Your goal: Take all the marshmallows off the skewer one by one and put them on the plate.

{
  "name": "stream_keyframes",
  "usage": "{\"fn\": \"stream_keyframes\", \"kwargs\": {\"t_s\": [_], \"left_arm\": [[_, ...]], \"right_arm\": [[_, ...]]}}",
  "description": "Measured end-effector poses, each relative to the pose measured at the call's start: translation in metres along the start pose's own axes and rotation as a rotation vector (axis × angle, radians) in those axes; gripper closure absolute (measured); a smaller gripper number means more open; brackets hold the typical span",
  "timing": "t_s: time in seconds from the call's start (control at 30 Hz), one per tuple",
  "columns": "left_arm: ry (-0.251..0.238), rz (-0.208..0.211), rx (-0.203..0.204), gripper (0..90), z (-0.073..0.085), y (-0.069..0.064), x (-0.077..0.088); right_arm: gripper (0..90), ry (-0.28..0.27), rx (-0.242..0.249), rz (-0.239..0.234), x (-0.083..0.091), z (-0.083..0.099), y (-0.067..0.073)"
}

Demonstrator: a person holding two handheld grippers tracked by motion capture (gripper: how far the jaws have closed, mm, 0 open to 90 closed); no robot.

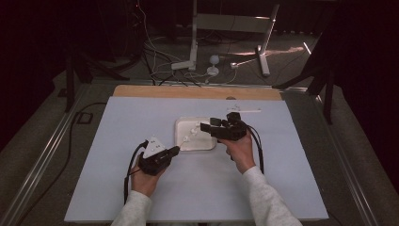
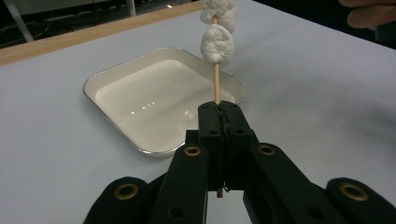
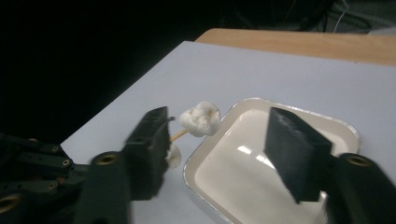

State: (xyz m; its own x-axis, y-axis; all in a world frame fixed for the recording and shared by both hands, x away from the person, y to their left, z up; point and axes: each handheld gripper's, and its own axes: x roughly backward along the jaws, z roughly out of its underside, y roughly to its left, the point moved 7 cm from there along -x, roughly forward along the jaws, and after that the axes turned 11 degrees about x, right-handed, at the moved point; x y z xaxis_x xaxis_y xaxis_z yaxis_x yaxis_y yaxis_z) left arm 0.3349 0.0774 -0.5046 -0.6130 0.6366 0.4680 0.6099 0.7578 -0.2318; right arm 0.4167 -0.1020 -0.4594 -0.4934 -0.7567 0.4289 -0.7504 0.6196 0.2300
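Observation:
My left gripper (image 1: 176, 149) (image 2: 219, 112) is shut on the lower end of a wooden skewer (image 2: 216, 84), which rises over a white tray (image 1: 207, 143) (image 2: 140, 98). Two white marshmallows sit on the skewer, one (image 2: 217, 44) below the other (image 2: 218, 9). My right gripper (image 1: 204, 127) (image 3: 222, 144) hovers over the tray (image 3: 243, 172) with its jaws apart and nothing between them. In the right gripper view the top marshmallow (image 3: 201, 119) lies just beyond the left jaw. The lower marshmallow (image 3: 173, 156) is partly hidden behind that jaw.
A pale mat (image 1: 141, 122) covers the table, with a wooden strip (image 1: 197, 92) along the far edge. A small white strip (image 1: 244, 110) lies near the mat's back edge. Cables and white stand legs (image 1: 263, 56) are on the floor beyond.

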Motion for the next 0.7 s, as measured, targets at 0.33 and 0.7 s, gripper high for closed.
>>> {"fn": "stream_keyframes", "kwargs": {"t_s": [0.33, 0.7], "left_arm": [[-0.026, 0.033, -0.042, 89.8, 0.000, -0.006, -0.001], [-0.033, 0.038, -0.074, 90.0, 0.003, -0.007, -0.004]], "right_arm": [[61.0, 0.031, -0.105, -0.107, -0.010, 0.000, 0.005], [76.7, 0.043, -0.149, -0.129, -0.010, -0.004, 0.006]]}}
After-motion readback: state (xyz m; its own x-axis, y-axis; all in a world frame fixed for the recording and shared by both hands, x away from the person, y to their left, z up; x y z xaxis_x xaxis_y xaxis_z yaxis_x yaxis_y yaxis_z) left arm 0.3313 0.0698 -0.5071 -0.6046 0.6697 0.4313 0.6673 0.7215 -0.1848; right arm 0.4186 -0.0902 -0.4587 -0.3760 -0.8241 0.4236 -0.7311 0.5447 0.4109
